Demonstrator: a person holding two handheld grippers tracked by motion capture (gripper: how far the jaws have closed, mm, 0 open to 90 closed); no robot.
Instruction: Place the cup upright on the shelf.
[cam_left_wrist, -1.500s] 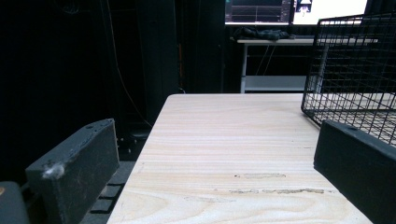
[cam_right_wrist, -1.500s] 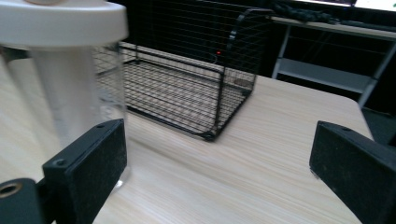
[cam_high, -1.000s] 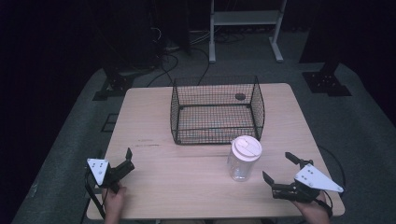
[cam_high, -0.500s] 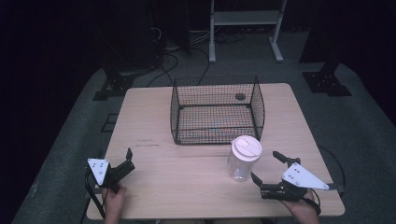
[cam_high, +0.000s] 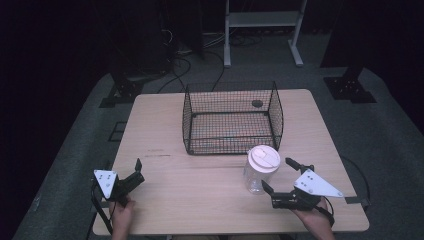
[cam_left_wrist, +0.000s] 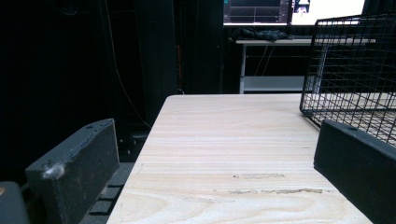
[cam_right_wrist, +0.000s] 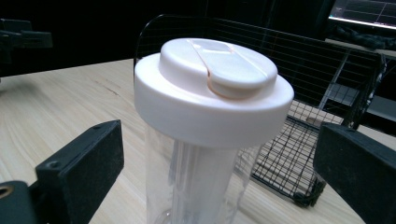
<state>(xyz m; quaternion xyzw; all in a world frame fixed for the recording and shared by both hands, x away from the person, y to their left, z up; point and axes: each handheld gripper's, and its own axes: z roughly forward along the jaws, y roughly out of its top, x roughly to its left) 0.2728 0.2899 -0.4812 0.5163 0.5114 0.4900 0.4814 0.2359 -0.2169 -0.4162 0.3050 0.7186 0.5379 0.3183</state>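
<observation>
At lower left of the high view, the left tool (cam_high: 136, 171) rests on the bench (cam_high: 165, 135), jaws spread, empty. Right of centre stands the clear white-lidded jar (cam_high: 260, 170), before the wire basket (cam_high: 232, 120). The right tool (cam_high: 282, 175), wide open, flanks the jar without touching.

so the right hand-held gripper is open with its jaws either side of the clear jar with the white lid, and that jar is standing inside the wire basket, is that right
Not quite. The jar stands on the bare table just outside the wire basket, against its near right corner, as the high view shows. The rest holds: the right hand-held gripper is open, one jaw on each side of the jar.
</observation>
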